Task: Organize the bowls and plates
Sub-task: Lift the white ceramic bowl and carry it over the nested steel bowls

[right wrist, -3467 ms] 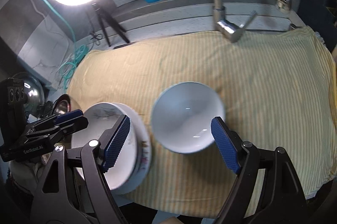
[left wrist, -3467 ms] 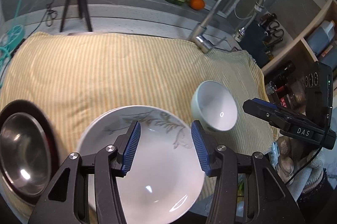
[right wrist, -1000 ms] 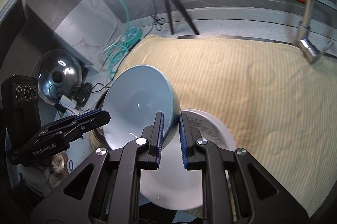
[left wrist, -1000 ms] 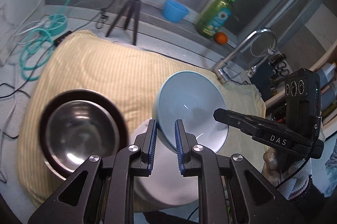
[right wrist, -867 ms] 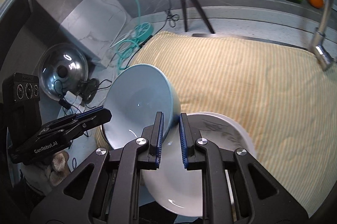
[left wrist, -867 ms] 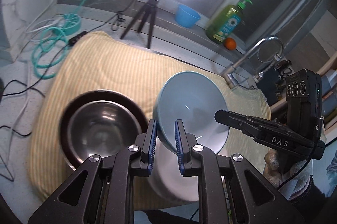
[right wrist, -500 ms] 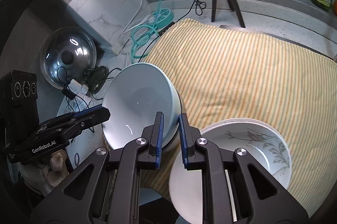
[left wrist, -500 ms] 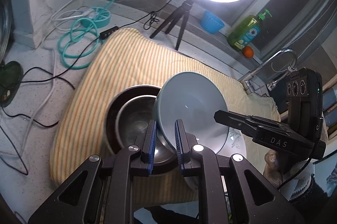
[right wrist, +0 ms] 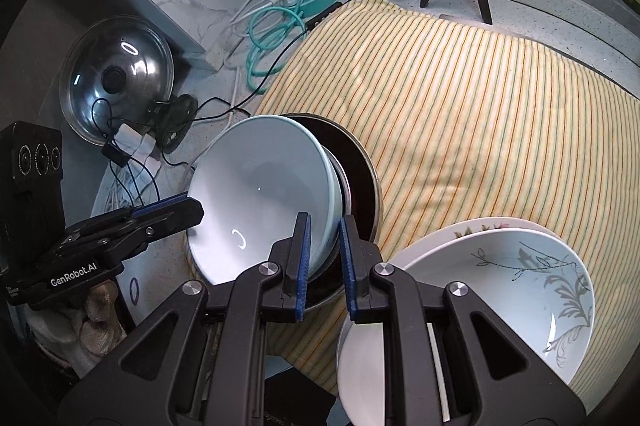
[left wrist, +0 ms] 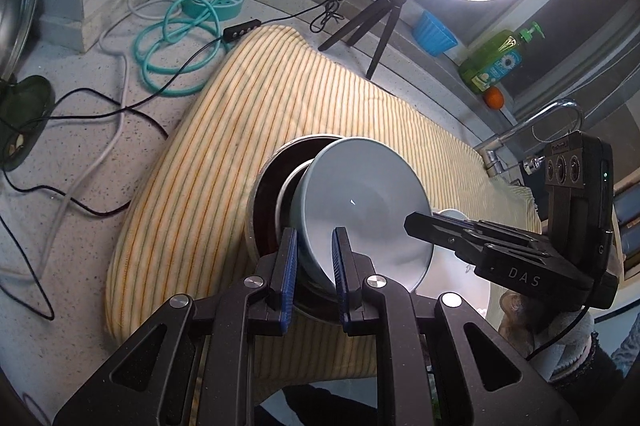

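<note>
Left tongs point(left wrist: 314, 258): "GenRobot.AI", you pinch the pale bowl point(left wrist: 364, 209).
Right tongs point(right wrist: 323, 246): "DAS", clamped on its opposite rim.

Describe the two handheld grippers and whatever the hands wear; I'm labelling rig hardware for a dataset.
Both are black, angular frames with cut-outs and silver pivot screws, ending in ribbed blue pads. The left gripper reads "GenRobot.AI", the right gripper "DAS"; each carries a black box with three round lenses. A thin black cable trails from the right. Both hands wear pale knit gloves.
</note>
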`<state>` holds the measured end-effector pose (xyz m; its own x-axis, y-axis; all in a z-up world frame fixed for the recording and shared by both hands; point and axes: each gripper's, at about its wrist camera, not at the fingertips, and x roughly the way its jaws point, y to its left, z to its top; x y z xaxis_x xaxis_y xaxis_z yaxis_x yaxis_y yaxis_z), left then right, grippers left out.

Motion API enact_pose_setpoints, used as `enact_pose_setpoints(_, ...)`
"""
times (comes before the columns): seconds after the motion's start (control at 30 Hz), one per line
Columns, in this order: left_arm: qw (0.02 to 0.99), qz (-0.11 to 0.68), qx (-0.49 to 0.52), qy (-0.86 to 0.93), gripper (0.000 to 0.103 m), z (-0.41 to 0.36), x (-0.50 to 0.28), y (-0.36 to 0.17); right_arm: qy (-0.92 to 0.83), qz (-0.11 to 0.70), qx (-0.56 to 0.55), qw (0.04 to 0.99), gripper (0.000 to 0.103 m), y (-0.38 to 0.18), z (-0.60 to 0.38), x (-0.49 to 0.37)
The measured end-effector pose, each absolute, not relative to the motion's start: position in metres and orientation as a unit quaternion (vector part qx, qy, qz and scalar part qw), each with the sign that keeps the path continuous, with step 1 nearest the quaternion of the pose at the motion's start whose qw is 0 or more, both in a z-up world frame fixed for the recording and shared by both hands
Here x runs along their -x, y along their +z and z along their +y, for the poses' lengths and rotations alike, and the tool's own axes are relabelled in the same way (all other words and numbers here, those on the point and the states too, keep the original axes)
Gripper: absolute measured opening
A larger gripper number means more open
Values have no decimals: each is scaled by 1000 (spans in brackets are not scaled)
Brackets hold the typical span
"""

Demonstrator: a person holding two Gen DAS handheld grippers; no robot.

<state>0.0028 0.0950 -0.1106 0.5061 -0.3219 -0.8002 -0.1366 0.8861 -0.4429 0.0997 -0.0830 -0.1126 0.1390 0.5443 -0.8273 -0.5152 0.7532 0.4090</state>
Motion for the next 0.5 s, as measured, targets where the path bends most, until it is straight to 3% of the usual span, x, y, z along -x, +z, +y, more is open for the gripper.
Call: enact_pose_setpoints(0.5, 833, 499, 234, -55, 15, 97, -5, -116, 348, 558, 5, 753, 15, -119, -75, -104)
